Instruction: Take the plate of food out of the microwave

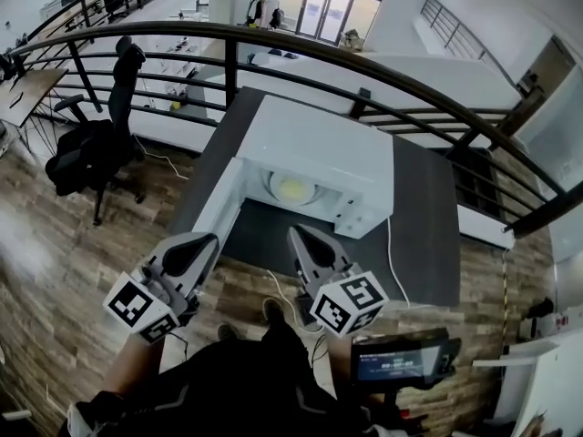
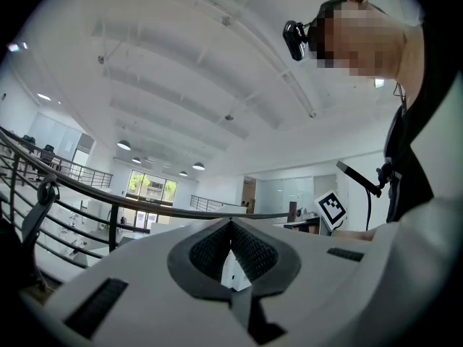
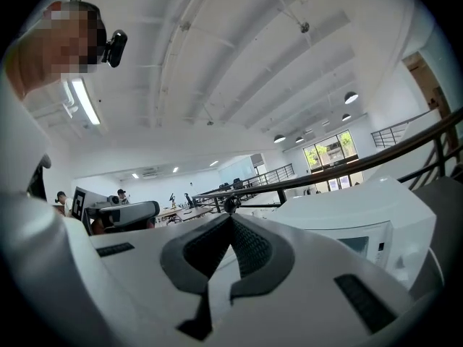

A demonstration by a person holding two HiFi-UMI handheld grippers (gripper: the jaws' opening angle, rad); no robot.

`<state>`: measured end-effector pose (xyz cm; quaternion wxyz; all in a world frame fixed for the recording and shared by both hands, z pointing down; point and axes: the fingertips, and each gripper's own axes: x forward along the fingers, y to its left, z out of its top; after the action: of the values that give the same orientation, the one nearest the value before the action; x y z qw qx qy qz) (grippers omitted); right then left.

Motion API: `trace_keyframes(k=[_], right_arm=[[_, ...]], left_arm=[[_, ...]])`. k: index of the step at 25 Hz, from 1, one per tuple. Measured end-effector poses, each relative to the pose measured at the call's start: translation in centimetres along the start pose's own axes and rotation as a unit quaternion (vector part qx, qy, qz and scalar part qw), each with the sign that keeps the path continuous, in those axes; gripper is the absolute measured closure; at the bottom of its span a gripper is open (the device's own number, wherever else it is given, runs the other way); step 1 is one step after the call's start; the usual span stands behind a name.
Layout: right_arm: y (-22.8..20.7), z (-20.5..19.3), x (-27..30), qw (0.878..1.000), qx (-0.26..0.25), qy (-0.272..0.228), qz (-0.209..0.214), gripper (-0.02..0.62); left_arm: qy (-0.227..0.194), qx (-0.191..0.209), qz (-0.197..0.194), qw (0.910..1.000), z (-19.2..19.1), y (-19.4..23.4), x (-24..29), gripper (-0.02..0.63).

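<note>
Facing a wide floor [image 1: 55,271] of wood planks and a curved dark railing [image 1: 364,57], with a dark, matte, rectangular bench [image 1: 428,235] set against it. Carrying on that bench a white microwave [image 1: 319,144], boxy and smooth-skinned, cavity lit from within. Swung open to the left, a flat white door [image 1: 219,209], its leaf reaching out toward the near edge of the bench.

Holding the left gripper [image 1: 211,238] and the right gripper [image 1: 293,232] low and side by side, short of the bench's near edge, both aimed about level at the microwave front. Clenched tip to tip on both sides, jaws grasping nothing: dark ribbed pads [image 2: 210,248] meeting at a point in each gripper view, white hard shells around them.

Sitting not yet out, on the cavity floor, the plate of food [image 1: 293,188]: round, pale, with a yellowish heap too small to name. Lying straight ahead of the right gripper and well apart from it; ahead and off to the right of the left gripper, which lines up with the open door instead. Right side judged the nearer. Round, so no long axis to match; near rim judged the natural hold, with jaws needing to spread first.
</note>
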<state>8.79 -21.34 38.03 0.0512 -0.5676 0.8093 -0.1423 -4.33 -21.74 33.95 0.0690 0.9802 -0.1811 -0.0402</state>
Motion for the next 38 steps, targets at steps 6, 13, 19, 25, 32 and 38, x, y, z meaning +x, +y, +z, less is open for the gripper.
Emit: trace_keyframes(k=[6,13,19,25,32,38], right_arm=[[-2.5,0.2,2.1,1.0,0.015,0.004,0.019,0.606],[-5.8,-2.8,4.1,0.998,0.049,0.019,0.023,0.594],[-9.1,-7.3,5.5,0.991,0.126,0.045,0.005,0.544],[-12.7,-11.7,6.2,0.966,0.251,0.05,-0.023,0.472],[-16.5,-17.3,7.0,0.934,0.347,0.071,-0.046,0.359],[-19.4,-21.4,7.7,0.899,0.426,0.082,-0.065,0.347]], left_arm=[[-0.003,0.015,0.027,0.9995,1.3,0.6,2.0,0.604],[0.003,0.026,0.047,0.9985,1.2,1.7,4.3,0.604],[0.005,0.02,0.066,0.9976,0.3,2.9,5.1,0.604],[0.019,0.017,0.081,0.9964,-0.2,3.6,5.0,0.604],[0.023,0.024,0.099,0.9945,0.3,4.1,5.0,0.604],[0.034,0.018,0.114,0.9928,-0.4,4.2,5.1,0.604]])
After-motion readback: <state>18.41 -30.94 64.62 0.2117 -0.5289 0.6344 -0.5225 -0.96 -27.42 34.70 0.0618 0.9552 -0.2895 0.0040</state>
